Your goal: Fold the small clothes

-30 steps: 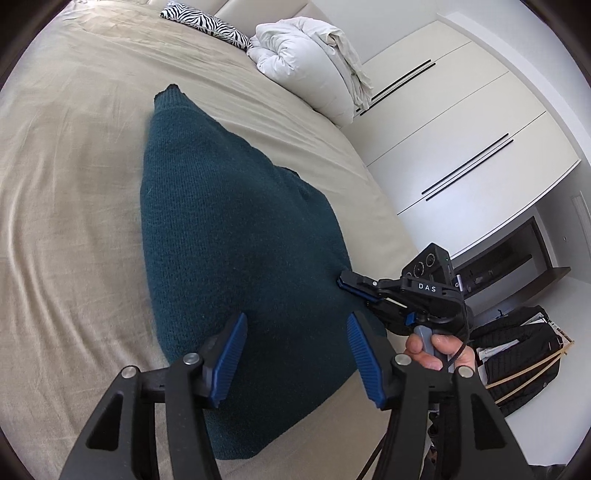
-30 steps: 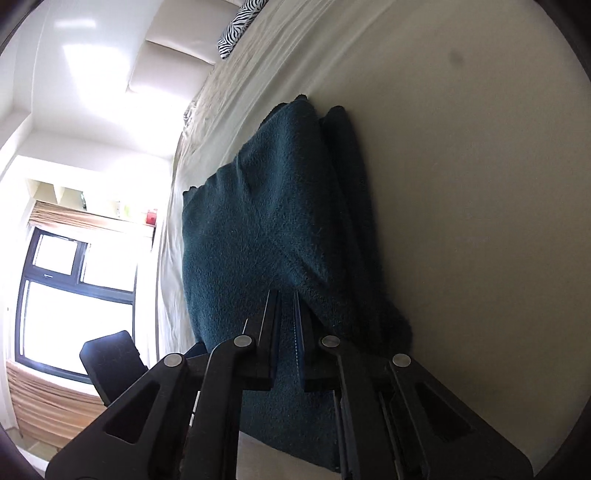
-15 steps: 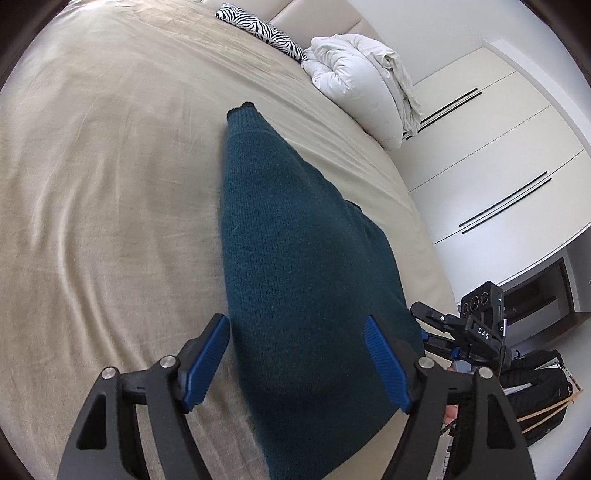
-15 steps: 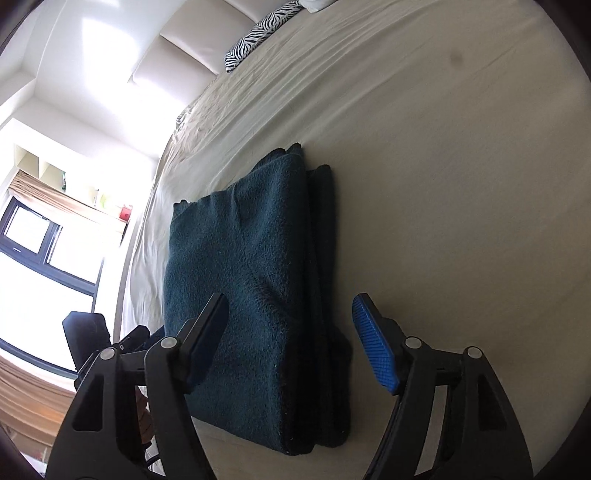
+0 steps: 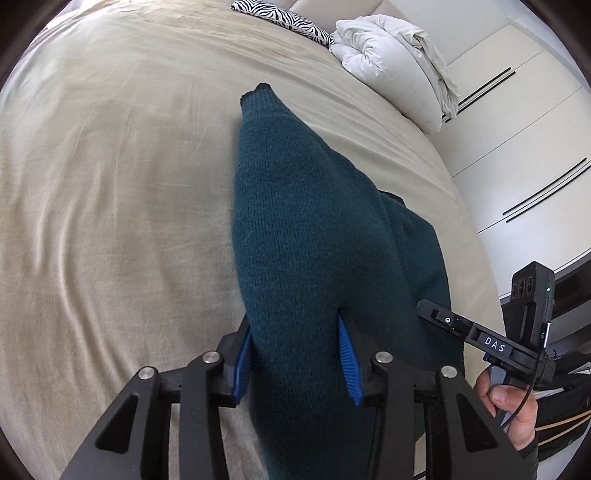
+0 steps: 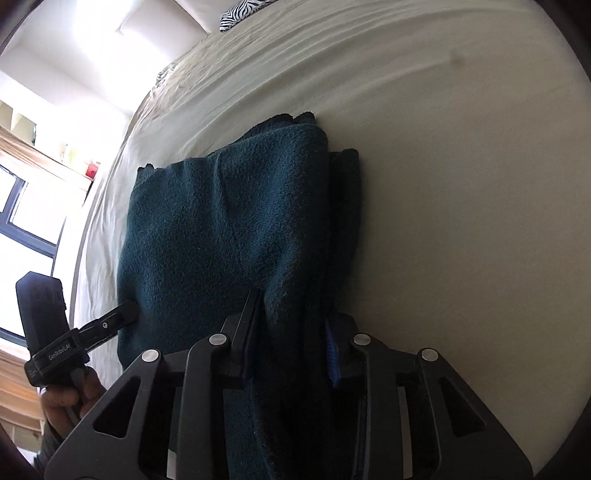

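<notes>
- Left tongs (image 5: 297,354): jaws closing, a thick bunch of the dark teal sweater (image 5: 317,236) gathered between the blue pads (image 5: 347,360). Half a second ago they stood wide apart over the near edge with nothing gripped.
- Right tongs (image 6: 290,341): jaws closing on the stacked layers at the sweater's right edge (image 6: 295,314). A second ago they were shut tight, then spread wide, and now come in again.
- Sweater: lies on the beige bed sheet (image 5: 110,184), already folded into a narrow strip with a sleeve tucked along one side. Its position on the bed is unchanged across the last second.
- Assessment: both tongs have taken fresh holds on the near end, side by side. This likely prepares the end-over-end fold toward the far cuff.
- Risk: thick layers may slip from the right hold.
- Surroundings: white duvet (image 5: 399,62) and zebra pillow (image 5: 284,18) lie well apart at the bed head.
</notes>
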